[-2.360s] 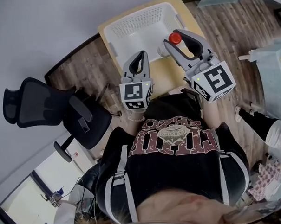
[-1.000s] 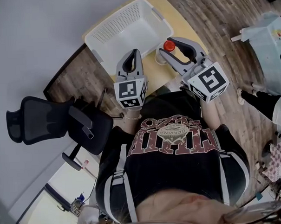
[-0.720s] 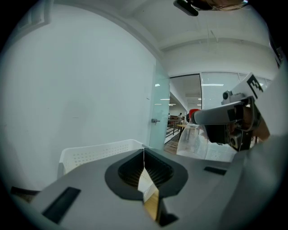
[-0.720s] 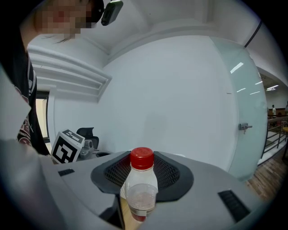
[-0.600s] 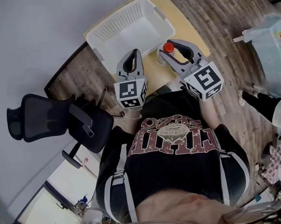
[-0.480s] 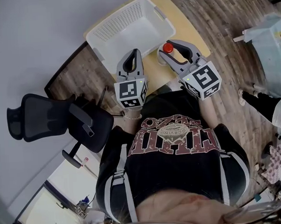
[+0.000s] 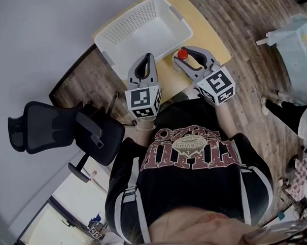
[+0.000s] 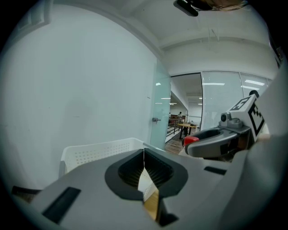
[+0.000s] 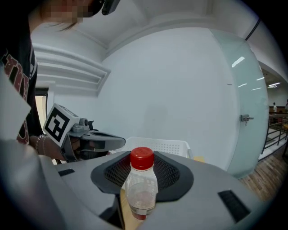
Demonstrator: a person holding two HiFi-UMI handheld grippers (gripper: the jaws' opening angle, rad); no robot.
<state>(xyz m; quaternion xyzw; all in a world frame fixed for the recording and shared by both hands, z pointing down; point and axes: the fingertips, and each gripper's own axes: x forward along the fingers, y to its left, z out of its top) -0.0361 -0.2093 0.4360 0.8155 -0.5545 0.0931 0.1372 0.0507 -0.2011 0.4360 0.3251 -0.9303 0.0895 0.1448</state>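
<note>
My right gripper (image 7: 185, 57) (image 9: 140, 191) is shut on a small clear bottle (image 9: 140, 193) with a red cap (image 7: 182, 54) (image 9: 141, 158), held upright above the yellow table (image 7: 211, 38). Beside it on the left, my left gripper (image 7: 144, 67) (image 8: 144, 175) is shut, its jaws meeting with nothing between them. A white perforated basket (image 7: 144, 31) (image 8: 96, 150) (image 9: 157, 144) stands on the table just beyond both grippers. In the left gripper view the right gripper (image 8: 216, 139) and the red cap (image 8: 191, 139) show at the right.
A black office chair (image 7: 62, 128) stands at the left on the wooden floor (image 7: 250, 18). The pale wall (image 7: 33, 43) runs behind the table. A light blue table (image 7: 297, 47) and a person's legs (image 7: 285, 119) are at the right.
My right gripper with the bottle has swung lower and turned toward the left gripper; the basket has come into the right gripper view. The left gripper has stayed still.
</note>
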